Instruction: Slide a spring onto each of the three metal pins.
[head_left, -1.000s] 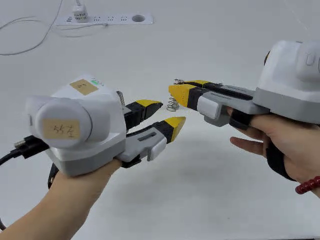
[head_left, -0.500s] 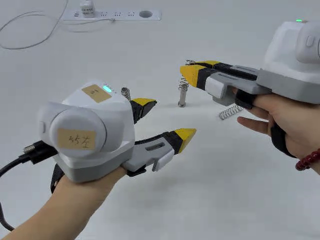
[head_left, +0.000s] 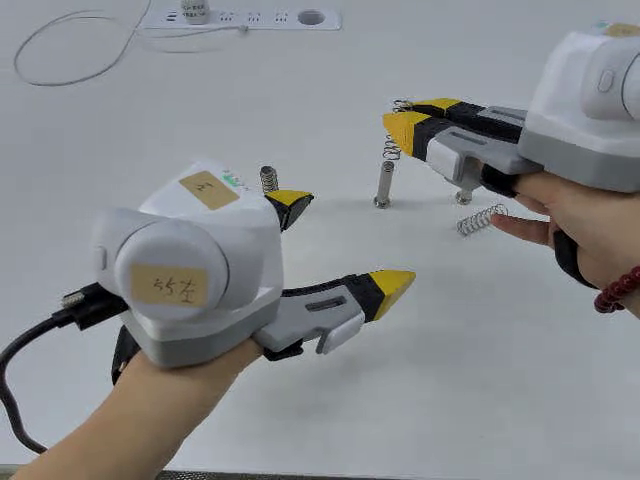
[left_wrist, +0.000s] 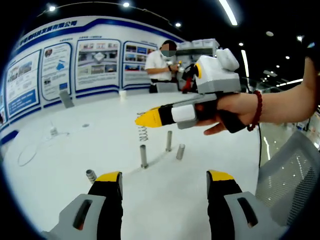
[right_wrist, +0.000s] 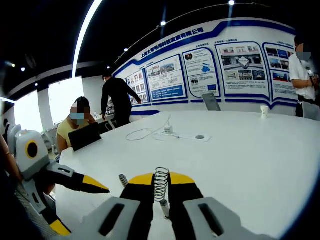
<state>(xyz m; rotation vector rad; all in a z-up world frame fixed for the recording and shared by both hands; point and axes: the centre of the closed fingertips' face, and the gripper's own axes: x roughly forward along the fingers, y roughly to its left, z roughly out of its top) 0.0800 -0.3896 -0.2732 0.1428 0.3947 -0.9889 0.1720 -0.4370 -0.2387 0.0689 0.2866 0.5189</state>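
The right gripper (head_left: 400, 116) has its jaws pinched together on a spring (head_left: 392, 148). It grips near the upper coils, so most of the spring hangs below the tips. The spring's long axis is upright. Directly under it a bare pin (head_left: 384, 186) stands upright on the table (head_left: 300, 90), and the two axes look close to in line. In the right gripper view the lowest coil sits right at the pin's top (whether it is over the tip yet I cannot tell). I judge the way to go is straight down along the pin.

The left gripper (head_left: 355, 238) hovers nearer the person, jaws wide apart and holding nothing, well apart from that pin. Just beyond its far jaw stands a second pin (head_left: 268, 179), already wearing a spring. A loose spring (head_left: 482, 218) lies on its side on the table, to the right of the bare pin.
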